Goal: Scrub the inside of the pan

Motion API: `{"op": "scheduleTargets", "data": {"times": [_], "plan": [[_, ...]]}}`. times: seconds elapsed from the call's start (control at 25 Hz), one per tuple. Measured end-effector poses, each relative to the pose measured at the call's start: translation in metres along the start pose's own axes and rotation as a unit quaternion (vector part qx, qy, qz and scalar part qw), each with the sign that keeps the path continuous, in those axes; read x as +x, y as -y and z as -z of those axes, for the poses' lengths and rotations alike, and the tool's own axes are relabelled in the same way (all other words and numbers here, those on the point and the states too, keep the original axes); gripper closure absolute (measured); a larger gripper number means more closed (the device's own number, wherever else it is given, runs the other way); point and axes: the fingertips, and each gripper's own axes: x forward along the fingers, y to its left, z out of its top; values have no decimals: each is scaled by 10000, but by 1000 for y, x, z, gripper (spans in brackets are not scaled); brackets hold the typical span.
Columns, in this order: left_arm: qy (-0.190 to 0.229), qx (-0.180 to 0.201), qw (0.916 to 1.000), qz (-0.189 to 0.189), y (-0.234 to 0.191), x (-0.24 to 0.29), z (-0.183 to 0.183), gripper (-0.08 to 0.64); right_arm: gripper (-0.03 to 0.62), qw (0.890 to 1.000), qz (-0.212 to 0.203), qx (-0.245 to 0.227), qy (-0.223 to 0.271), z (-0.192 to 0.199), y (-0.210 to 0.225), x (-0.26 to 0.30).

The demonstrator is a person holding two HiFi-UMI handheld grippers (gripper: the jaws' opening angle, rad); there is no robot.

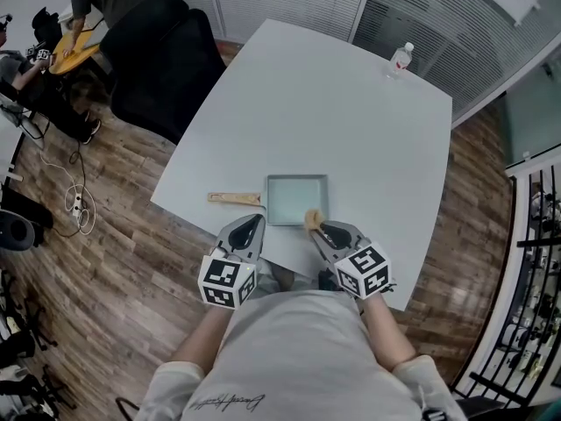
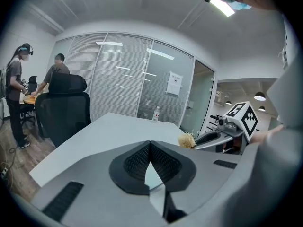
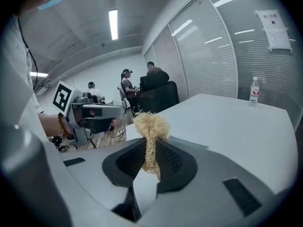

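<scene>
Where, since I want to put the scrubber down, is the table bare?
Bare: the broad table between the pan and the bottle, and right of the pan. Crowded: the near edge, with the pan's handle, left gripper and right gripper.

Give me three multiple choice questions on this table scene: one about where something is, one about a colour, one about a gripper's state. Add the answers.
1. Where does the water bottle stand?
A. on a shelf
B. near the table's far corner
C. inside a box

2. What colour is the scrubber?
A. tan
B. blue
C. black

3. How is the left gripper?
A. shut on the scrubber
B. wide open
C. shut and empty

Answers:
1 B: in the head view the bottle stands on the tabletop by the far corner.
2 A: tan fibres stick out between the right gripper's jaws.
3 C: its jaws meet with nothing between them.
</scene>
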Motion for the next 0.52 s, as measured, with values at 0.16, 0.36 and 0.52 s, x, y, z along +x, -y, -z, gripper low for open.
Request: {"op": "scheduleTargets", "data": {"times": [0.16,0.36,0.52], "plan": [[18,26,10000,-4,1,-1,-2,549,520,10000,-20,4,17,-2,-2,-1],[7,11,10000,-2,4,-2,-3,549,520,10000,-42,-14,-3,-4,-3,-3],[20,3,10000,-16,4,-5,-3,549,520,10000,-22,32,0,-4,-4,-3]]}}
